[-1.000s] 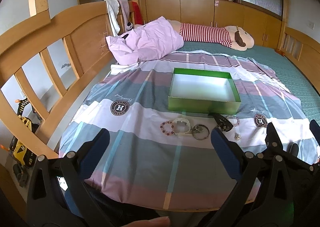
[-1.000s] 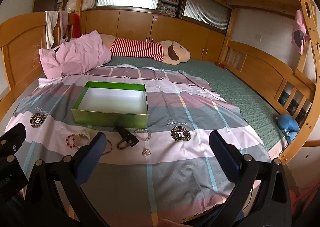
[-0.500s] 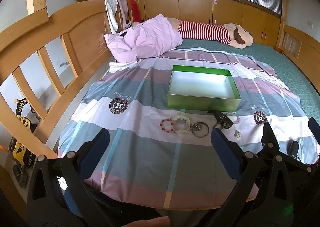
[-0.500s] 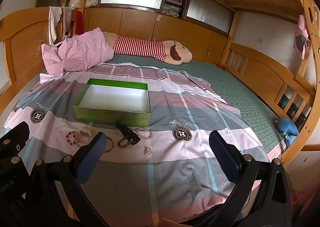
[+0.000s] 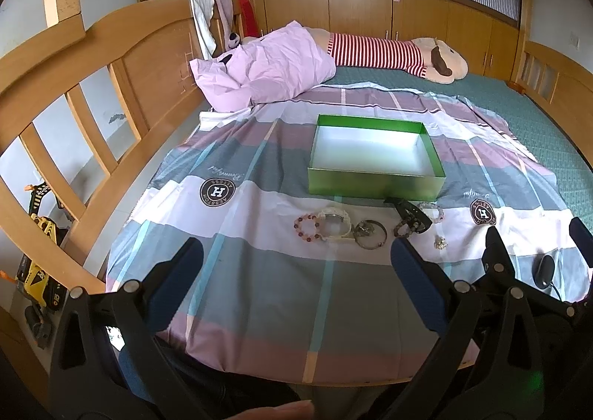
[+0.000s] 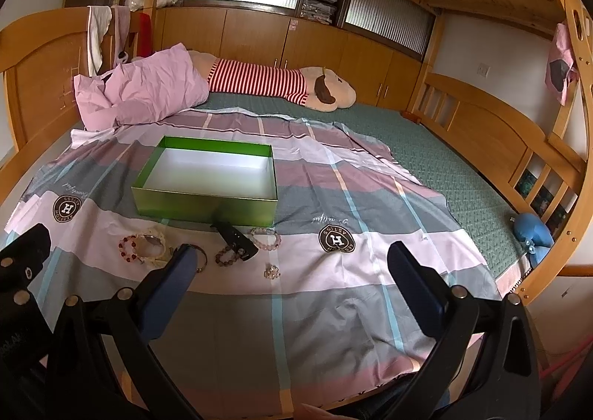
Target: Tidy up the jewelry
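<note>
Nothing's in the green box [image 5: 374, 185] yet, so I'm right at the start: hovering over the bed, lining up for the first pick. Both sets of fingers are spread wide and holding nothing, my left gripper [image 5: 296, 264] and my right gripper [image 6: 292, 264] alike.

All the jewelry lies in a loose row on the plaid sheet [image 5: 259, 294], just on my side of the box's near wall. Off the box's near left corner is the red bead bracelet [image 5: 307, 228], touching a cream-coloured bracelet [image 5: 335, 222], then a metal bangle [image 5: 369, 233]. Near the box's right half are a dark bead bracelet [image 6: 228, 256], a black strap-like piece [image 6: 235, 238], a pale pink bead bracelet [image 6: 265, 237], and a small sparkly bit [image 6: 271, 271] lying a little further from the box.

The strap is the only long thing; its long axis runs diagonally, one end nearly at the box wall, the other angled out toward me and to the right. The bracelets lie flat as rings, no real direction.

My guess for the next move: drop down on one rim, pinch, lift over the wall.
</note>
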Motion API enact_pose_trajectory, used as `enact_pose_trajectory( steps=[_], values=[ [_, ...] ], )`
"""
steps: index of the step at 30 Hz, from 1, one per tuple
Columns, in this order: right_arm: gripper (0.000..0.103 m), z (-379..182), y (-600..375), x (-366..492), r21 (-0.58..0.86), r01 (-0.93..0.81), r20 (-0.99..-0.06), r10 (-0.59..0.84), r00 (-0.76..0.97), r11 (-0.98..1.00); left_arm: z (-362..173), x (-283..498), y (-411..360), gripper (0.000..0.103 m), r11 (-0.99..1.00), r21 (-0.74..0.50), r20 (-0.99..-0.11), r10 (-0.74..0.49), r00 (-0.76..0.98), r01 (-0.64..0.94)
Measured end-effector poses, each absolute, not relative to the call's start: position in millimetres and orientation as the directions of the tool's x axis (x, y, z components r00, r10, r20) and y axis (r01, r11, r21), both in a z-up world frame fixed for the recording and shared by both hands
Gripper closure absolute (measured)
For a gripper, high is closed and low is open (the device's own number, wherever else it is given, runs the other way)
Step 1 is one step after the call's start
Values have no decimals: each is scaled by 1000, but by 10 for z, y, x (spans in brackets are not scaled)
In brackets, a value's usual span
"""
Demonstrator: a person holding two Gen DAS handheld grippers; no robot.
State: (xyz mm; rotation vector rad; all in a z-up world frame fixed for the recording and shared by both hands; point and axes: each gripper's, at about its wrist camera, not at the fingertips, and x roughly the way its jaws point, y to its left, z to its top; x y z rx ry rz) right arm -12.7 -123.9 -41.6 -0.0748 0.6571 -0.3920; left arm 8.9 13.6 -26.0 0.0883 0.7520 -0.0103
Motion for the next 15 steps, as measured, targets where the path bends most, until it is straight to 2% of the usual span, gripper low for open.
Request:
enact_pose_trajectory(
  steps=[9,15],
  values=[
    [2,-472,-1286,-86,-193,319,-601,-369,709,928,-335,155,153,4,996,66,-706,6,708,58],
    [2,-680,-1473,169,-182,279,-666,-327,670,943,-491,437,192,4,986,-23,-739,-128,661,165]
  ],
)
